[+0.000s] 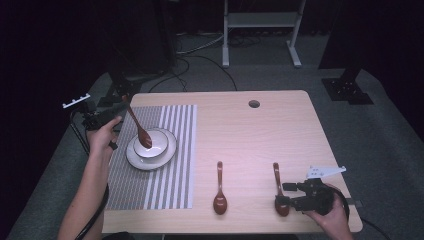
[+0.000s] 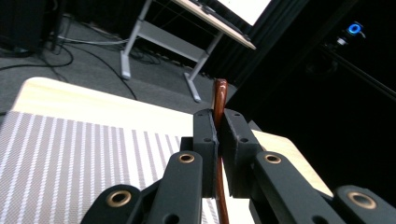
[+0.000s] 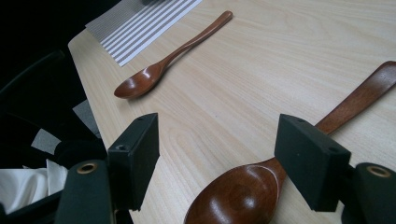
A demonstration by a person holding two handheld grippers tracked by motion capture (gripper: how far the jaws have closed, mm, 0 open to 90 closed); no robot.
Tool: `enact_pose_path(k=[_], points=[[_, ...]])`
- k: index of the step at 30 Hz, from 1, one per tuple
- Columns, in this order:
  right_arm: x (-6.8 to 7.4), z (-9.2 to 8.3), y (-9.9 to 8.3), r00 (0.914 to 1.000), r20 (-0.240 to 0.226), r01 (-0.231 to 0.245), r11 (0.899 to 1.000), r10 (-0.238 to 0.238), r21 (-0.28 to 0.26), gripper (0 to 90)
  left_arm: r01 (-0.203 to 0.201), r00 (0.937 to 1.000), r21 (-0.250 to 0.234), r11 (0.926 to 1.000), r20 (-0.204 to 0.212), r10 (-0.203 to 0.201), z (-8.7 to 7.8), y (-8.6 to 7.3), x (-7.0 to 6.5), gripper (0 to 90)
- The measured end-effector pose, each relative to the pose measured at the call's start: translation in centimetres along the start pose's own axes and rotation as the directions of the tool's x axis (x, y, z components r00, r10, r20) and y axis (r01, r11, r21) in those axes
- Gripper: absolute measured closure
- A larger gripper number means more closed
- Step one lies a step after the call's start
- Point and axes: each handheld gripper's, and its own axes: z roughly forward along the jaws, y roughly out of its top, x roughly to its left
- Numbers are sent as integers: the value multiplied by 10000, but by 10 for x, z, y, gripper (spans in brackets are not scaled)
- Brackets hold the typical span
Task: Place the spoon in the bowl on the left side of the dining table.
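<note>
The left gripper clamped a spoon by its handle, tip in the bowl; lowering gently suited. The right gripper stood wide.

Both grippers are black: the left gripper has blocky jaws with brass-ringed pivot holes; the right gripper carries a grey three-cornered plate. Forearms bare.

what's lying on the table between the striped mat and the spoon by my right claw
One more wooden spoon, lying on bare table; the high view shows it.
</note>
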Motion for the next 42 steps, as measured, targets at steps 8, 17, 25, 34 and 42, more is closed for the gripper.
enact_pose_path(k=[8, 17, 25, 34, 42], points=[[0, 1, 0, 10000, -2, 10, 10000, -10, 18, 296, 384, 9981, -166, 9991, -477, -391, -4, -8, 18, 846], [1, 2, 0, 10000, -26, -6, 10000, 6, 38, 296, 559, 9962, -251, 9981, -652, -575, -2, -16, 27, 846], [0, 2, 0, 10000, -48, -32, 10000, 32, 48, 296, 655, 9949, -192, 9977, -758, -668, 3, -24, 33, 845], [1, 4, 0, 10000, -93, 2, 9999, -1, 109, 297, 829, 9929, -69, 9965, -852, -832, 9, -36, 40, 845], [0, 4, -1, 9999, -100, -48, 9999, 49, 141, 297, 996, 9913, 116, 9950, -878, -982, 11, -45, 46, 837]])
